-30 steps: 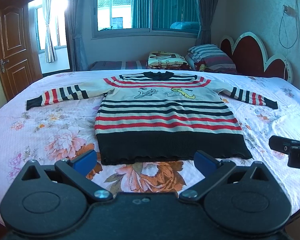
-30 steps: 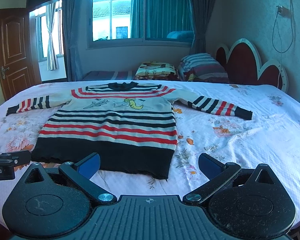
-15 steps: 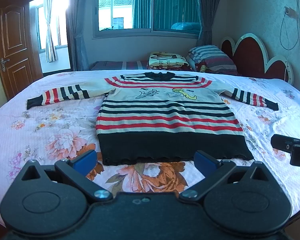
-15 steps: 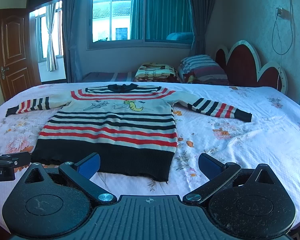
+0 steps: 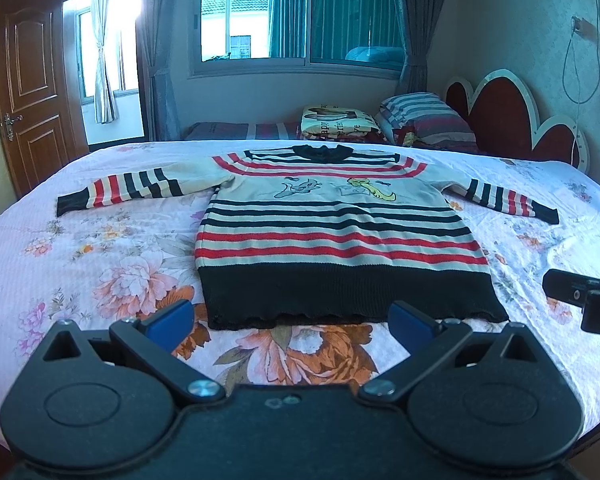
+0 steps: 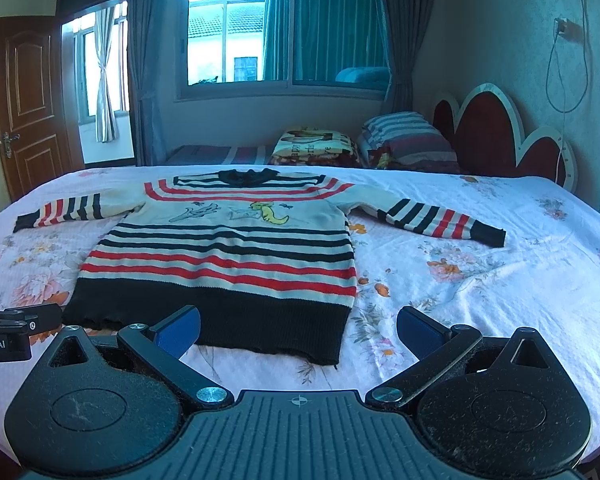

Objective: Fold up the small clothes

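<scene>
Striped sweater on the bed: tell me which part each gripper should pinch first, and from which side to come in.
The striped sweater lies flat, face up, sleeves spread. Probably best to pinch the black cuffs: the left gripper takes the left cuff from its outer end, the right gripper the right cuff likewise. Both are open, and low approaches suit thin cloth.
</scene>
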Demonstrator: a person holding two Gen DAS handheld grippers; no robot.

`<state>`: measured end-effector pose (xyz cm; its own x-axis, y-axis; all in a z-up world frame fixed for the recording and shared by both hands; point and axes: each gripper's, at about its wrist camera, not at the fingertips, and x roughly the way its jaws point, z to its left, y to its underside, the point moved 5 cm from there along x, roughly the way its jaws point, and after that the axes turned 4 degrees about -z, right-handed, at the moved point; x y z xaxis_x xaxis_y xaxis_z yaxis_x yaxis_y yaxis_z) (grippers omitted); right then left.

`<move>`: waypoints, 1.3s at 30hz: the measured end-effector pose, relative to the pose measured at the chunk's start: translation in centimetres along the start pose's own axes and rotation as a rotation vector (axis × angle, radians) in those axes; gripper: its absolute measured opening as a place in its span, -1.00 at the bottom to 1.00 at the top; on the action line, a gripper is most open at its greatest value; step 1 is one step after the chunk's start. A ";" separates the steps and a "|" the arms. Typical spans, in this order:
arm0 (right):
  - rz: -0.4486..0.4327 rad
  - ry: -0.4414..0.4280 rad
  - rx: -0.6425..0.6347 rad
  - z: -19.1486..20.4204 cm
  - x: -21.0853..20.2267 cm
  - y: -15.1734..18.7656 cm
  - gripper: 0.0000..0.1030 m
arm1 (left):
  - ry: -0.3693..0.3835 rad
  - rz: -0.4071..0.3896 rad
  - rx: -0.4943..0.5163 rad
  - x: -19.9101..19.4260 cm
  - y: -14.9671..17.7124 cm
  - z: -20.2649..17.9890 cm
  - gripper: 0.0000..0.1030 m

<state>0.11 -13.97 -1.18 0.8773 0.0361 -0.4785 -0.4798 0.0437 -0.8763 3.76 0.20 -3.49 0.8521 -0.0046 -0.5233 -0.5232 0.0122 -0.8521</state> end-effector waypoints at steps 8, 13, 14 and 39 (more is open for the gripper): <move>0.000 0.000 0.000 0.1 0.0 0.1 1.00 | 0.003 -0.001 0.000 0.0 0.1 0.1 0.98; 0.001 0.001 0.002 0.1 0.0 0.1 1.00 | 0.006 -0.001 0.000 -0.1 0.2 0.0 0.98; 0.000 0.001 0.002 0.1 0.0 0.2 1.00 | 0.008 0.000 0.000 -0.1 0.2 0.1 0.98; 0.010 0.050 0.008 -1.4 0.5 0.6 1.00 | 0.051 -0.010 -0.039 1.3 -0.3 -1.0 0.98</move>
<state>0.28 -15.31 -1.97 0.8717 -0.0130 -0.4900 -0.4888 0.0511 -0.8709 4.97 -0.80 -3.91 0.8563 -0.0556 -0.5134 -0.5153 -0.0271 -0.8566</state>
